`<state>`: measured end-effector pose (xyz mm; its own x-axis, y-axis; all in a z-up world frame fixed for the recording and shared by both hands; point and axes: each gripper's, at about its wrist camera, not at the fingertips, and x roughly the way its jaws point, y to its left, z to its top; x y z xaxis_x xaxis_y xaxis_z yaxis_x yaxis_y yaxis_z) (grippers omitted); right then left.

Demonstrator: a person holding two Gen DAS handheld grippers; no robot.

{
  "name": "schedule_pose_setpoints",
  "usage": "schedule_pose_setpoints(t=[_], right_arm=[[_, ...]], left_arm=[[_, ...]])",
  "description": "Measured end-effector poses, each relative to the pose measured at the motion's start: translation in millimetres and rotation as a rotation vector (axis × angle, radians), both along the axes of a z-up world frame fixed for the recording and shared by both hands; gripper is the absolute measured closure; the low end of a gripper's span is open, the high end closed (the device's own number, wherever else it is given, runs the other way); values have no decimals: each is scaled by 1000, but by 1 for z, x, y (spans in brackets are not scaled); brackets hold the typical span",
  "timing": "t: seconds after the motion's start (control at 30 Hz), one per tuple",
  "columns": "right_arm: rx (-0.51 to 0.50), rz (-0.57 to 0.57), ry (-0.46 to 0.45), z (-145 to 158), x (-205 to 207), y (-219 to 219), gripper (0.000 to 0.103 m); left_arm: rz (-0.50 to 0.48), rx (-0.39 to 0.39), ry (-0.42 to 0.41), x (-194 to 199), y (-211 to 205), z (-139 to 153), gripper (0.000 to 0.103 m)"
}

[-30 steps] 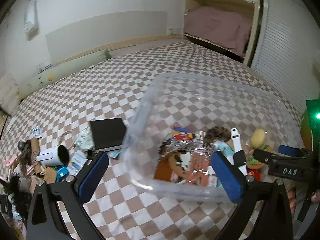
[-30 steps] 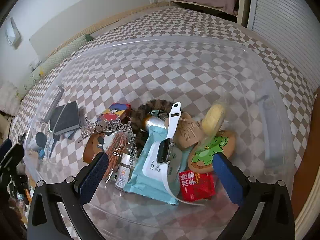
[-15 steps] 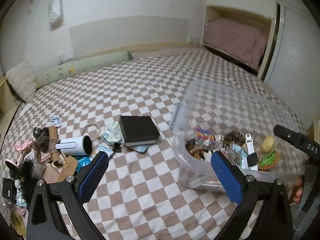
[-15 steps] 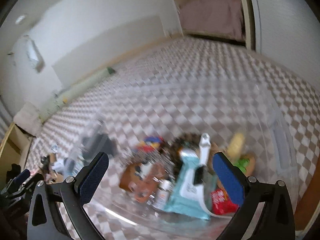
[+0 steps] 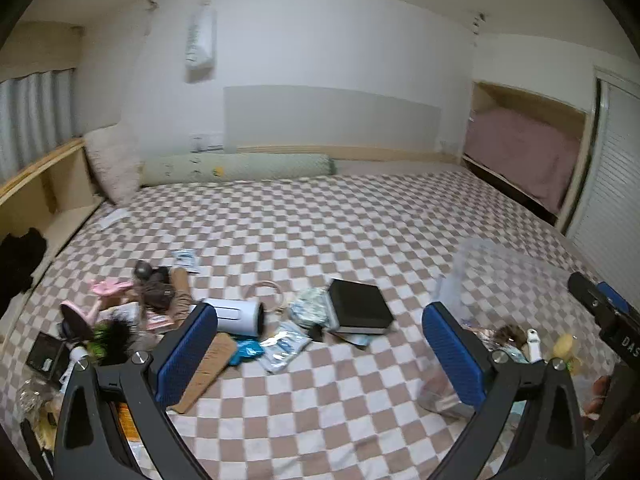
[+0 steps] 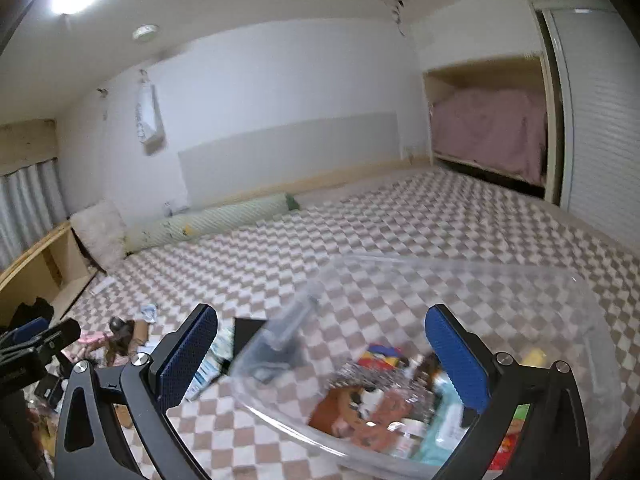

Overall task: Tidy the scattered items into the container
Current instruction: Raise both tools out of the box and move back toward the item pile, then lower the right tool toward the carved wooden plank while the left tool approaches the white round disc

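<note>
A clear plastic container (image 6: 460, 280) sits on the checkered bed, holding several small items such as a tiara, a wipes pack and a watch; it also shows at the right in the left wrist view (image 5: 492, 264). Scattered items lie left of it: a black box (image 5: 360, 306), a white cylinder (image 5: 236, 316), blue packets (image 5: 280, 344), a pink item (image 5: 106, 288). My left gripper (image 5: 320, 350) is open and empty above the bed. My right gripper (image 6: 322, 354) is open and empty over the container's near rim.
A green bolster (image 5: 240, 168) and a fluffy pillow (image 5: 110, 164) lie at the head of the bed. A wooden shelf (image 5: 40, 184) runs along the left. A closet with pink bedding (image 5: 524, 156) and a louvred door (image 5: 616, 184) stand at the right.
Both grippers have lifted and tilted up away from the container. The left view has swung left toward the scattered pile. Both stay open and empty.
</note>
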<state>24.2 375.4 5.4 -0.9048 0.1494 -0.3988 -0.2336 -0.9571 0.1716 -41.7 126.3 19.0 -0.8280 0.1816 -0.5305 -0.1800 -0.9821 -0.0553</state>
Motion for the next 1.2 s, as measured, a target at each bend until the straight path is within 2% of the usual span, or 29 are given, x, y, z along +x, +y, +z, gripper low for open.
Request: schedule_pose_setpoints(t=[0.13, 0.33, 0.5, 0.67, 0.77, 0.93, 1.2], right_arm=[[17, 8, 79, 6, 2, -22, 0], [36, 83, 108, 5, -8, -59, 0], [103, 174, 89, -3, -22, -100, 0], [104, 262, 81, -9, -35, -135, 0], [68, 284, 61, -14, -42, -153, 0], [36, 310, 11, -24, -59, -183, 0], [121, 363, -64, -52, -78, -228, 0]], left_arm=[[60, 0, 7, 3, -28, -4, 0], [150, -5, 39, 11, -70, -10, 0], [236, -39, 101, 19, -105, -16, 0], [301, 13, 131, 25, -144, -20, 0], [313, 19, 140, 29, -164, -21, 0], [321, -33, 121, 31, -184, -30, 0], [317, -131, 60, 29, -202, -54, 0]])
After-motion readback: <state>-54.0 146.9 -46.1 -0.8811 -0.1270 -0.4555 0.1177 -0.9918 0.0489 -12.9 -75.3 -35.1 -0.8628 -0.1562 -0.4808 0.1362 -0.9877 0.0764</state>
